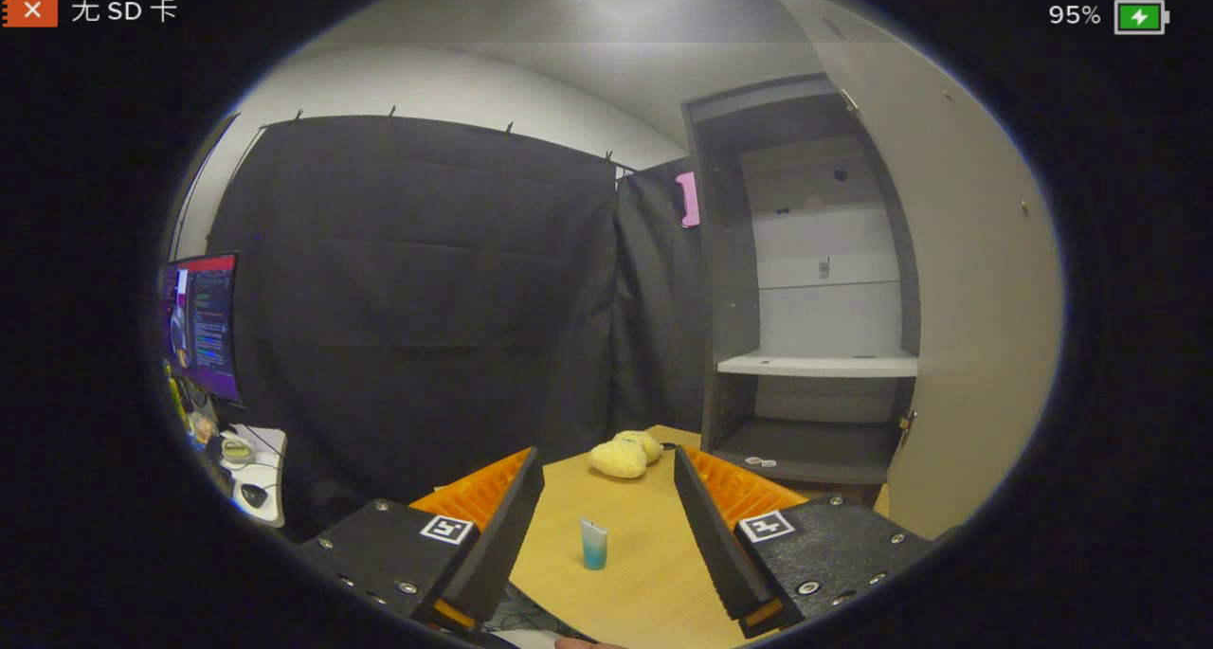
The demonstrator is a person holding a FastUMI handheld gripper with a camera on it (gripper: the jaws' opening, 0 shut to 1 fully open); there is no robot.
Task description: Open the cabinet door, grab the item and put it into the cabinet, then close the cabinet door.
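Holding your tongs (606,512) released, you have the two fingers spread wide with nothing between them but bare bench; each finger is a thick wedge with a ribbed inner pad, bolted to a flat textured block that carries a small square marker. Between the fingers, slightly nearer the left one and resting on the bench (654,573), stands a small upright cup (594,544), translucent and pale at the rim, deepening to teal at its base; neither finger touches it. Just beyond the fingertips, roughly centred on the gap, lies a soft yellow plush toy (625,455), lumpy and rounded, slumped on the smooth light-wood bench top near its far edge. Beyond the right finger you face the cabinet (725,346), a tall dark-framed box with a pale back panel; its door (976,279) stands swung open to the right, a broad flat beige slab with small fittings on its face. Inside, a thin white shelf (817,365) crosses at mid height, and the dark bottom board below it carries a couple of small flat objects too small to make out. Well beyond the left finger hangs black cloth in loose folds, and off to the left of it a monitor (204,325) glows above a cluttered white surface.
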